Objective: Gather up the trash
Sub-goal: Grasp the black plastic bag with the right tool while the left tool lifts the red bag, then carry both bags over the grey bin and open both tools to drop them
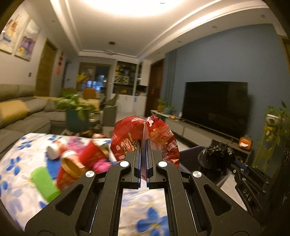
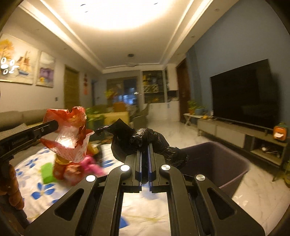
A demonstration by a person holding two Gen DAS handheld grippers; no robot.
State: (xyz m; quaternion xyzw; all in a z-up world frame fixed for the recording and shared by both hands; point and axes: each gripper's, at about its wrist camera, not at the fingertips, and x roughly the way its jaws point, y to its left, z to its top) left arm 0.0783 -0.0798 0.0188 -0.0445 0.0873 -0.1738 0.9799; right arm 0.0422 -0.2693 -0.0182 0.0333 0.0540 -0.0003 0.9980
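Left gripper (image 1: 144, 143) clamped tight on red snack wrapper (image 1: 126, 138), raised above floral tablecloth (image 1: 21, 163). Right gripper (image 2: 144, 145) pinched closed on black trash bag (image 2: 145, 136) beside purple bin (image 2: 217, 159). Cups and wrappers (image 1: 72, 159) piled behind.

Warm indoor light, heavy fisheye, motion blur low down.

Light comes from a blown-out ceiling panel (image 1: 137, 5) above me; it glares white in both views. Walls bend and corners go black at the edges. The table clutter (image 1: 76, 161) and floral cloth (image 2: 36, 174) smear with blur. My claws' own frames stay sharp. The TV (image 1: 215, 107) reads dark, with faint reflections.
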